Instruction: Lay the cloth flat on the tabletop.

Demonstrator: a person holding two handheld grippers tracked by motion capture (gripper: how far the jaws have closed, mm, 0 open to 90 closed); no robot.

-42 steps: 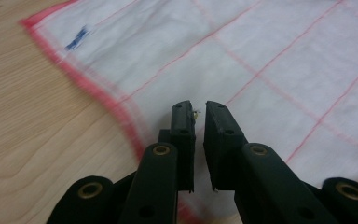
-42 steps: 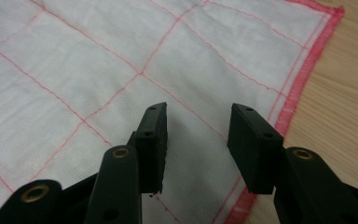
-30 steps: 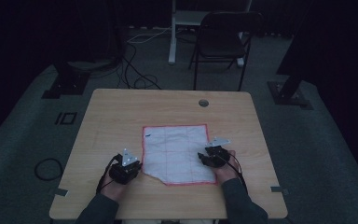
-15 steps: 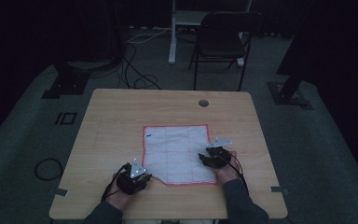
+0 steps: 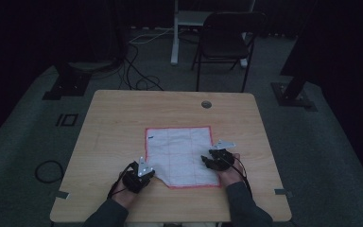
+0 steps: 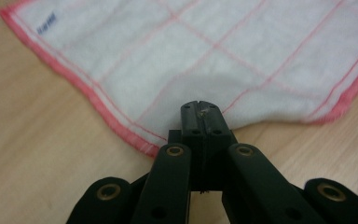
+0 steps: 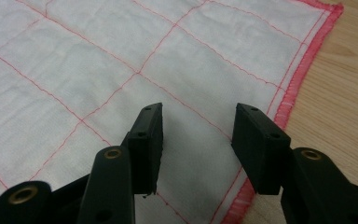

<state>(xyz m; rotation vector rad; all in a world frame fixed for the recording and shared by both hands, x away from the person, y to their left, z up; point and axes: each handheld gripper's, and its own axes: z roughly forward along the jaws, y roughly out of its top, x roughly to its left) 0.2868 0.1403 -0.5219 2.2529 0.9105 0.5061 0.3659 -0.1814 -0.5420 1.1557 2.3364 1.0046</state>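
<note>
A white cloth [image 5: 182, 153] with a red hem and red grid lines lies flat in the middle of the wooden table [image 5: 118, 118]. A small blue label [image 6: 46, 23] sits near its far left corner. My left gripper [image 5: 151, 174] is at the cloth's near left corner. Its jaws have just been closing and now stand shut [image 6: 200, 109] on that corner, with the fabric [image 6: 214, 51] bulging up around the tips. My right gripper [image 5: 207, 161] rests over the cloth's right side. It is open [image 7: 198, 140], and flat cloth [image 7: 121, 56] shows between its jaws just inside the hem.
A round cable hole [image 5: 206, 104] sits near the table's far edge. Behind the table stand a dark folding chair [image 5: 227, 38] and a white stand [image 5: 179, 28], with cables on the floor. Bare wood surrounds the cloth on all sides.
My left hand slid from the cloth's left edge toward me and to the right, to the near left corner, which now looks rumpled. The right hand has stayed put.
</note>
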